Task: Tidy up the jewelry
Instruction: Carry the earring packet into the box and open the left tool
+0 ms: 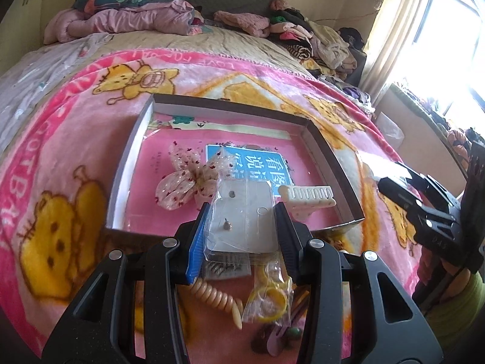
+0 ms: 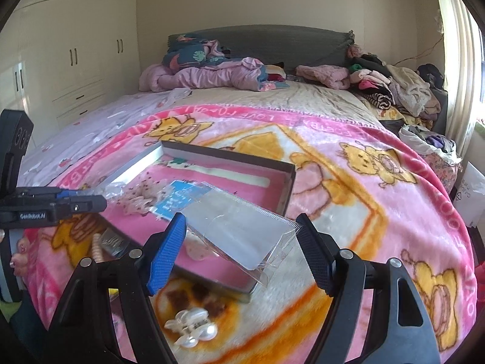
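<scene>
My left gripper (image 1: 242, 227) is shut on a clear bag holding a grey earring card (image 1: 242, 209) with small studs, held over the near edge of a shallow box (image 1: 130, 163) on the pink blanket. Inside the box lie a sheer spotted bow (image 1: 182, 179) and a cream comb clip (image 1: 309, 197). My right gripper (image 2: 239, 242) is shut on a clear plastic case (image 2: 242, 230), tilted above the box's near corner (image 2: 288, 188). In the left wrist view the right gripper (image 1: 391, 186) sits to the right of the box. The left gripper (image 2: 97, 201) shows at the left edge of the right wrist view.
A beige coiled hair tie (image 1: 215, 297), a bag of yellow bands (image 1: 269, 294) and a pink clip (image 1: 279, 336) lie on the blanket below my left gripper. A pearl hair claw (image 2: 191, 327) lies near the box. Piled clothes (image 2: 394, 88) cover the far bed; a wardrobe (image 2: 75, 45) stands at left.
</scene>
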A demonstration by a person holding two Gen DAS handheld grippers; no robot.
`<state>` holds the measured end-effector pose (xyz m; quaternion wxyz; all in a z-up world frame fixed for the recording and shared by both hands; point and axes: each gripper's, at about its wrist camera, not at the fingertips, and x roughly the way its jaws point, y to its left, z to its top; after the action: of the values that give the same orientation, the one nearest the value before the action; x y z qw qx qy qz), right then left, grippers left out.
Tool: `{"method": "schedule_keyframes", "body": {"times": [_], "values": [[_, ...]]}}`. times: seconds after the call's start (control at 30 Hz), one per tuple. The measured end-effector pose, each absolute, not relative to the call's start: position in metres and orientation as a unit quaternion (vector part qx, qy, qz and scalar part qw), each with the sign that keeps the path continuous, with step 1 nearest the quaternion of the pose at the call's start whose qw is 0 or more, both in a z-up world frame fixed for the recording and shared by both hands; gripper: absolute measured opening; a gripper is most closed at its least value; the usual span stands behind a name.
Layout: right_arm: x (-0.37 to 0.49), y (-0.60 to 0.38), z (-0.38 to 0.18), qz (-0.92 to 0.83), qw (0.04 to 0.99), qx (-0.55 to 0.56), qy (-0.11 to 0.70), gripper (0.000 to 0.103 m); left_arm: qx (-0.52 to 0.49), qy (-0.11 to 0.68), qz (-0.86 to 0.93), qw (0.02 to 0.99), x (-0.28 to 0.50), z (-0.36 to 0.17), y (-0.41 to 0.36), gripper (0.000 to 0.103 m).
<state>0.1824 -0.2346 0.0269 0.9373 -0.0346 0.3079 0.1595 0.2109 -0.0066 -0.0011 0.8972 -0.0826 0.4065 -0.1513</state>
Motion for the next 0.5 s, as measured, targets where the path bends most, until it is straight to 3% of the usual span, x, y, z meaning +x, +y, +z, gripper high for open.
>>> {"method": "schedule_keyframes", "body": {"times": [0.5], "values": [[0.233, -0.223, 0.012, 0.166, 0.928, -0.038, 0.332, 0.072, -0.070, 0.420, -0.169, 0.889, 0.239, -0.029, -0.022, 0.034]]}}
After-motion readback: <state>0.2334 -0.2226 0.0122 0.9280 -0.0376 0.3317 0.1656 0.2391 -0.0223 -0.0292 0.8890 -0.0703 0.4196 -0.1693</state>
